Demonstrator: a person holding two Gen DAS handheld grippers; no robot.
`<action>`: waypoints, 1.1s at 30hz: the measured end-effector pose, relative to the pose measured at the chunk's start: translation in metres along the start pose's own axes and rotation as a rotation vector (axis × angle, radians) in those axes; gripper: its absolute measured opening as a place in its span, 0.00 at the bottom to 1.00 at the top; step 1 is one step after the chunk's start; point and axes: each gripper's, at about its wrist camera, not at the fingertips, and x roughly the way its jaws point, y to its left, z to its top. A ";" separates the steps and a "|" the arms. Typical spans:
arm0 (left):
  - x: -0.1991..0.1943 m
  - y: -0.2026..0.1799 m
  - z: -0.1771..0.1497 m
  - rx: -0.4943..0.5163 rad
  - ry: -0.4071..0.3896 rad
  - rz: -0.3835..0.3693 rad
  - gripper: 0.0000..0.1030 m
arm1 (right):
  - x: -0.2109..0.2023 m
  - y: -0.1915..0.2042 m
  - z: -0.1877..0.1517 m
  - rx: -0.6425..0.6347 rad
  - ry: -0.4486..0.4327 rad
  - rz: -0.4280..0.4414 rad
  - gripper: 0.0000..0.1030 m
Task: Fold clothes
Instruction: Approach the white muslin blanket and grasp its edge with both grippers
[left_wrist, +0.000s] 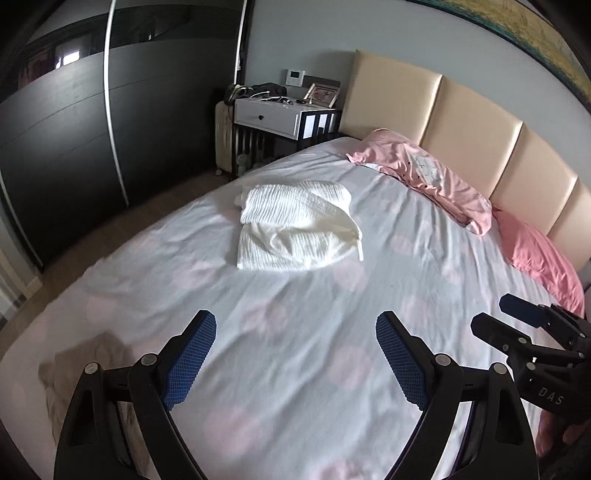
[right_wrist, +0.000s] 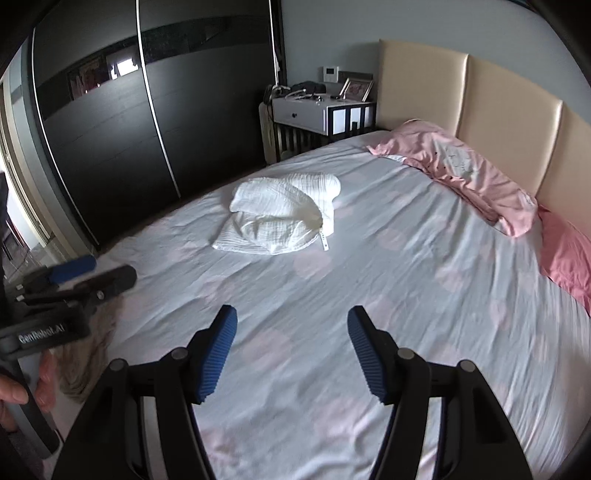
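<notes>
Nearest the cameras, both grippers hover over the bed sheet, holding nothing. Left gripper: jaws spread wide, blue pads facing each other, empty. Right gripper: same, jaws spread wide, nothing between them. Each shows at the edge of the other's view, also splayed; a hand grips the left handle.

Beige cloth lies crumpled on the sheet at the near left edge, just left of the left gripper, partly hidden by it; can't tell what garment.

Mid-bed, well ahead of both grippers: white garment, ribbed fabric, folded into a loose stack, small tag sticking out on its right side. Not touched by either tool.

Farther right, pink pillows lie against the beige headboard.

Far back: white nightstand with clutter on top, beside the headboard; dark wardrobe along the left wall.
</notes>
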 end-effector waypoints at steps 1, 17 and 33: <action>0.016 -0.001 0.006 0.014 -0.001 -0.002 0.87 | 0.017 -0.004 0.006 -0.005 0.005 0.002 0.59; 0.263 -0.018 0.037 0.097 0.120 -0.092 0.74 | 0.253 -0.068 0.056 0.076 0.112 0.085 0.48; 0.275 -0.039 0.041 0.054 0.149 -0.083 0.23 | 0.249 -0.061 0.061 0.063 0.040 0.036 0.02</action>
